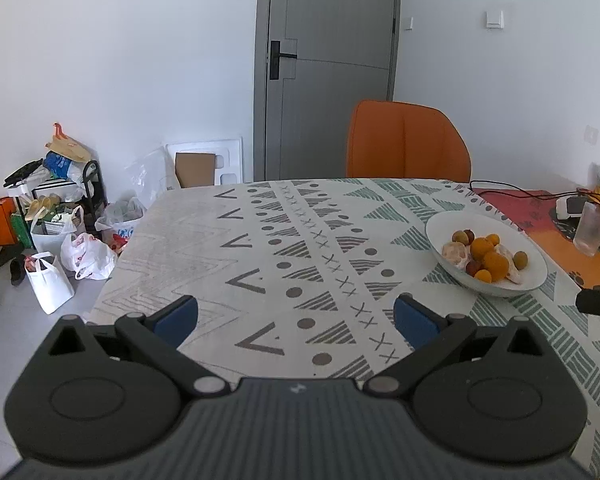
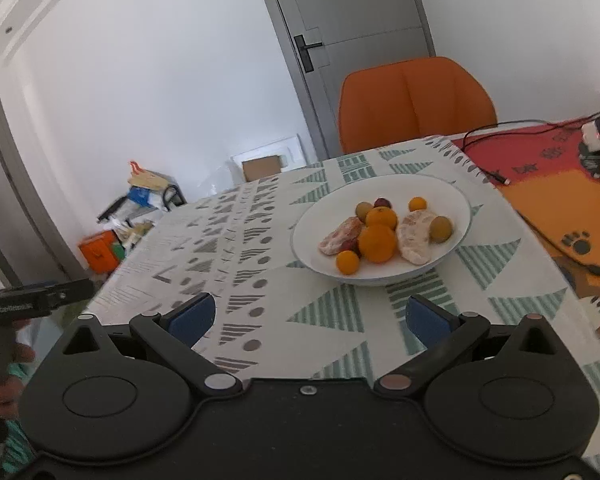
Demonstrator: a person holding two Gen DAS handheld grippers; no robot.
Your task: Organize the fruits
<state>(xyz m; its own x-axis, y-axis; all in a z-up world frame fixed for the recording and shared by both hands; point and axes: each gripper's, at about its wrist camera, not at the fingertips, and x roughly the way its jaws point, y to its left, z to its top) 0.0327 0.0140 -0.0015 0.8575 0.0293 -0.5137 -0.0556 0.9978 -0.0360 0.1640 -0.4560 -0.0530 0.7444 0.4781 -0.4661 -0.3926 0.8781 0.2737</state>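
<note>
A white bowl (image 2: 456,196) (image 1: 440,226) sits on the patterned tablecloth and holds several fruits: oranges (image 2: 377,243) (image 1: 496,265), peeled citrus pieces (image 2: 416,236) (image 1: 456,254), small green fruits (image 2: 441,229) and a dark red one (image 2: 382,202). My right gripper (image 2: 306,316) is open just in front of the bowl, nothing between its blue pads. My left gripper (image 1: 296,316) is open over the bare cloth, left of the bowl, empty. A tip of the right gripper (image 1: 598,302) shows at the right edge of the left wrist view.
An orange chair (image 2: 416,100) stands at the table's far side before a grey door (image 1: 332,60). A clear glass (image 1: 592,230), cables and a charger (image 1: 570,204) lie on the orange mat at right. Bags and boxes (image 1: 60,236) crowd the floor at left.
</note>
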